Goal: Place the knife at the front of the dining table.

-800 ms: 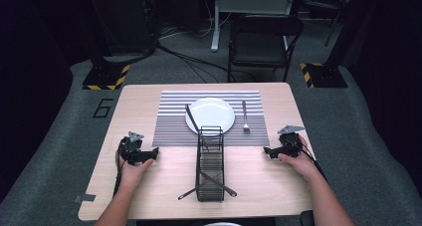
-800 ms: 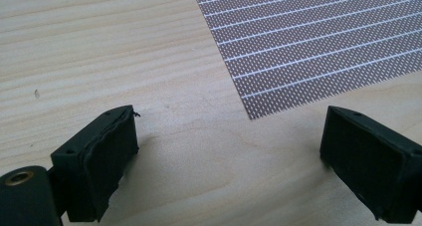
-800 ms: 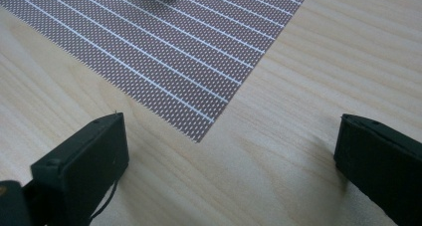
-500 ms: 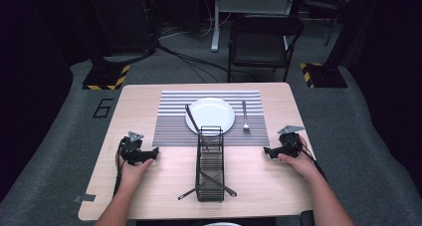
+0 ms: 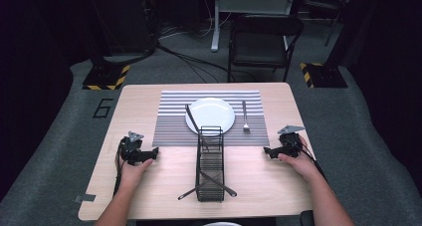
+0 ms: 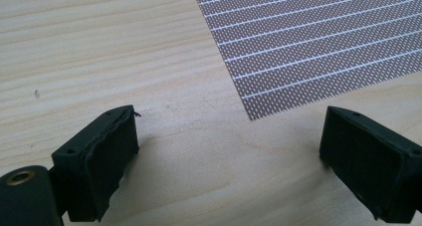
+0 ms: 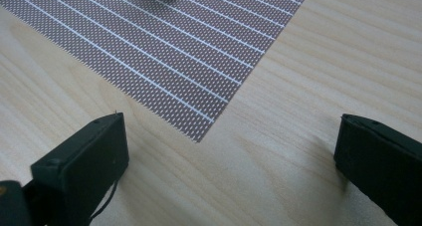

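My left gripper [image 5: 152, 153] rests on the wooden table [image 5: 149, 96] at the left, held by a hand, with its jaws wide open [image 6: 229, 166] over bare wood near the corner of the striped placemat [image 6: 318, 37]. My right gripper [image 5: 268, 151] sits at the table's right side, also open [image 7: 231, 166] with nothing between the jaws, pointing at the placemat [image 7: 164, 52] corner. A white plate [image 5: 210, 115] lies on the placemat [image 5: 171, 121], with a dark utensil [image 5: 191, 117] on its left and a fork [image 5: 245, 116] on its right.
A black wire basket [image 5: 210, 161] stands in the middle of the table between the grippers, with dark utensils [image 5: 219, 185] sticking out through its near end. A black chair [image 5: 261, 42] stands beyond the far edge of the table.
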Demonstrator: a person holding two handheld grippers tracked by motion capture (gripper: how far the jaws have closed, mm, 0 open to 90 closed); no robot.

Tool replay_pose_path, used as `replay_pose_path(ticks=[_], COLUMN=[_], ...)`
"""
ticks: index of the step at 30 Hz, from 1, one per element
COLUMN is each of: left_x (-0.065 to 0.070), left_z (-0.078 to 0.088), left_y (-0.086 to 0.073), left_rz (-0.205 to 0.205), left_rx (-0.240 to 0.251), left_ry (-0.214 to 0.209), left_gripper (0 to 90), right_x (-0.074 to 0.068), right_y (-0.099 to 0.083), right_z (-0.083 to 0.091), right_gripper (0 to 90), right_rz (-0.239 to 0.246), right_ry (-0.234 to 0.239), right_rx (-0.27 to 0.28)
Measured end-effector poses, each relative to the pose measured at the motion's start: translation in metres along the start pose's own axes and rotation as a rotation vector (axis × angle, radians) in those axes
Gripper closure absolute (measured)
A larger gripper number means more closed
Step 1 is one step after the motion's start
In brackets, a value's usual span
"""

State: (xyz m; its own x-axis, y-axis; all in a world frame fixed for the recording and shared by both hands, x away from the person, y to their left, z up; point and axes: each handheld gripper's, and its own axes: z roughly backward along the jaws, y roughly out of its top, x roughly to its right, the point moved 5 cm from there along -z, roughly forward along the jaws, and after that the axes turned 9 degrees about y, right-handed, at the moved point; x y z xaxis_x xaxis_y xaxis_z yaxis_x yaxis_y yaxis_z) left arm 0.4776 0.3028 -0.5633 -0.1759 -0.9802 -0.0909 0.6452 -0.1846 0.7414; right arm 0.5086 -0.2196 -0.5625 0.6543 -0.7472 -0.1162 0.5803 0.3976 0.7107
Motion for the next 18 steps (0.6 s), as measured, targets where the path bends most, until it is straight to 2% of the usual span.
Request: replay_pose_path(ticks=[6, 7, 10, 11, 12, 13, 16, 18], left_x=[0.002, 0.002, 0.003, 0.004, 0.005, 0.004, 0.005, 0.007], left_z=[0.003, 0.004, 0.007, 0.008, 0.009, 0.01, 0.015, 0.021], left_y=[0.0, 0.0, 0.001, 0.001, 0.001, 0.001, 0.004, 0.007], left_rz=[0.0, 0.001, 0.009, 0.016, 0.033, 0.026, 0.039, 0.054], left_rx=[0.021, 0.035, 0.031, 0.015, 0.011, 0.004, -0.002, 0.003], left_ry=[-0.004, -0.006, -0.008, -0.018, -0.021, -0.02, -0.027, -0.05], left_gripper=[18.7, 23.1, 35.4, 38.2, 39.6, 39.8, 41.3, 42.6], right_x=[0.0, 0.0, 0.0, 0.0, 0.0, 0.0, 0.0, 0.0], right_y=[0.0, 0.0, 0.0, 0.0, 0.0, 0.0, 0.0, 0.0], right_z=[0.0, 0.0, 0.0, 0.0, 0.0, 0.0, 0.0, 0.0], right_gripper=[0.0, 0.0, 0.0, 0.0, 0.0, 0.0, 0.0, 0.0], right_rz=[0.0, -0.001, 0.0, 0.001, 0.0, 0.0, 0.0, 0.0], right_ry=[0.0, 0.0, 0.0, 0.0, 0.0, 0.0, 0.0, 0.0], right_rx=[0.0, 0.0, 0.0, 0.0, 0.0, 0.0, 0.0, 0.0])
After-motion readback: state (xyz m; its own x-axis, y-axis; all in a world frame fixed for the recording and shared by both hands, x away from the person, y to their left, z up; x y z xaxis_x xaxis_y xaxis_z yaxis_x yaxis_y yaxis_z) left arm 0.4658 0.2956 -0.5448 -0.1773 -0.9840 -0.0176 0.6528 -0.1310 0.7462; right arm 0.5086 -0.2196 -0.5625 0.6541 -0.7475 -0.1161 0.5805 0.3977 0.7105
